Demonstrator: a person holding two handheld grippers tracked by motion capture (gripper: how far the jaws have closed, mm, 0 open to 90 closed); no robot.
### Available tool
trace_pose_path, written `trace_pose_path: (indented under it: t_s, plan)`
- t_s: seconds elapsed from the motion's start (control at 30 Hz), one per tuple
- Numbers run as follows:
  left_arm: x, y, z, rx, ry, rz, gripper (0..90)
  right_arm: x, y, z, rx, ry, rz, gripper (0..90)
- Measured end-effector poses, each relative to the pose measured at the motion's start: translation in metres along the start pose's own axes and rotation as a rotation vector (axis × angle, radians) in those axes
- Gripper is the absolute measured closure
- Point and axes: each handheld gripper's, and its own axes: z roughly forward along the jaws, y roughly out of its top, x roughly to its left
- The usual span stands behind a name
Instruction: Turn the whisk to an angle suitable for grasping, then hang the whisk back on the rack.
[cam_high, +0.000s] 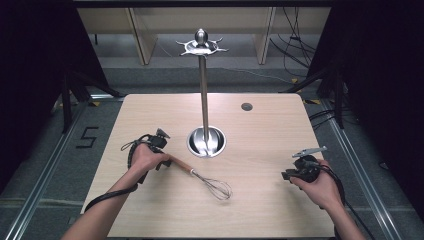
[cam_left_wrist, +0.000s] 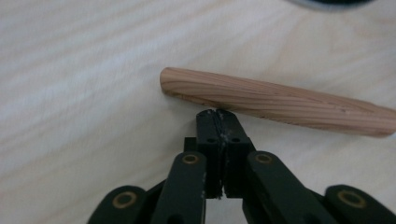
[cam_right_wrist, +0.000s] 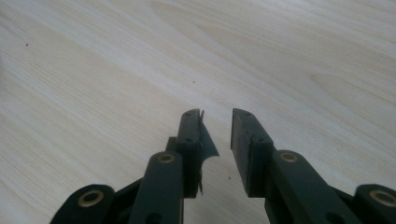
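Nearest the person, the whisk (cam_high: 202, 177) lies flat on the pale wooden desk (cam_high: 260, 210), its wire head toward the near middle of the desk and its wooden handle (cam_left_wrist: 275, 101) slanting up toward the left hand. The left claw (cam_high: 167, 161) sits at the end of that handle; in the left gripper view its jaws are pressed together with nothing between them, their tips just short of the handle, which lies crosswise in front of them, near its rounded end. Off to the right, well apart from the whisk, the right claw (cam_right_wrist: 217, 126) hovers low over bare desk, released, with a clear gap between its jaws and nothing in it. Farther back, at the middle of the desk, stands a steel utensil stand (cam_high: 204, 95): a round base, a tall upright pole and a ring of hooks at the top.
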Motion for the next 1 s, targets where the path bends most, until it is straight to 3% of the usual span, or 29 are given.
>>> trace_pose_path:
  t_s: [0.03, 0.13, 0.17, 0.23, 0.3, 0.43, 0.5, 0.53, 0.6, 0.73, 0.77, 0.83, 0.97, 1.0]
  plan:
    - [-0.002, 0.003, 0.001, 0.004, 0.000, -0.003, 83.5, 0.001, 0.000, -0.001, 0.012, -0.002, 0.023, 73.4]
    - [-0.004, 0.009, 0.001, -0.010, 0.024, -0.010, 75.1, -0.001, -0.001, -0.002, -0.011, -0.007, -0.007, 73.1]
    - [-0.004, 0.009, 0.001, -0.010, 0.024, -0.010, 71.4, 0.001, -0.001, -0.004, 0.000, -0.007, 0.017, 73.0]
    - [-0.005, 0.008, -0.003, -0.039, 0.047, -0.033, 66.9, 0.000, -0.002, -0.005, -0.007, -0.011, 0.001, 72.9]
    - [-0.008, 0.005, -0.009, -0.072, 0.046, -0.063, 58.9, -0.001, -0.004, -0.005, -0.012, -0.012, 0.020, 72.7]
    - [-0.008, 0.000, -0.014, -0.096, 0.017, -0.099, 48.3, -0.002, -0.001, -0.006, 0.001, -0.010, 0.013, 72.5]
    - [-0.011, -0.002, -0.013, -0.104, -0.002, -0.154, 41.9, -0.001, 0.000, -0.004, -0.004, -0.006, 0.018, 72.0]
    - [-0.010, -0.002, -0.013, -0.095, -0.020, -0.157, 40.0, 0.000, 0.001, -0.003, -0.003, -0.002, 0.012, 71.6]
    - [-0.012, -0.003, -0.011, -0.117, -0.032, -0.213, 39.2, 0.000, 0.003, 0.000, -0.002, 0.006, -0.008, 71.2]
    - [-0.016, -0.001, -0.006, -0.098, -0.027, -0.271, 36.1, 0.000, 0.004, 0.007, -0.018, 0.015, -0.026, 70.3]
    - [-0.017, 0.000, -0.005, -0.091, -0.015, -0.280, 35.0, 0.001, 0.005, 0.005, 0.021, 0.006, -0.020, 70.2]
    - [-0.018, 0.003, -0.004, -0.088, -0.011, -0.303, 33.9, 0.001, 0.004, 0.003, 0.031, 0.009, -0.023, 69.9]
    - [-0.019, 0.008, -0.002, -0.034, -0.007, -0.302, 31.1, 0.003, 0.000, 0.002, 0.039, 0.004, 0.003, 69.3]
    - [-0.019, 0.009, -0.001, -0.022, 0.002, -0.297, 30.1, 0.002, 0.000, 0.002, 0.031, 0.004, -0.010, 69.1]
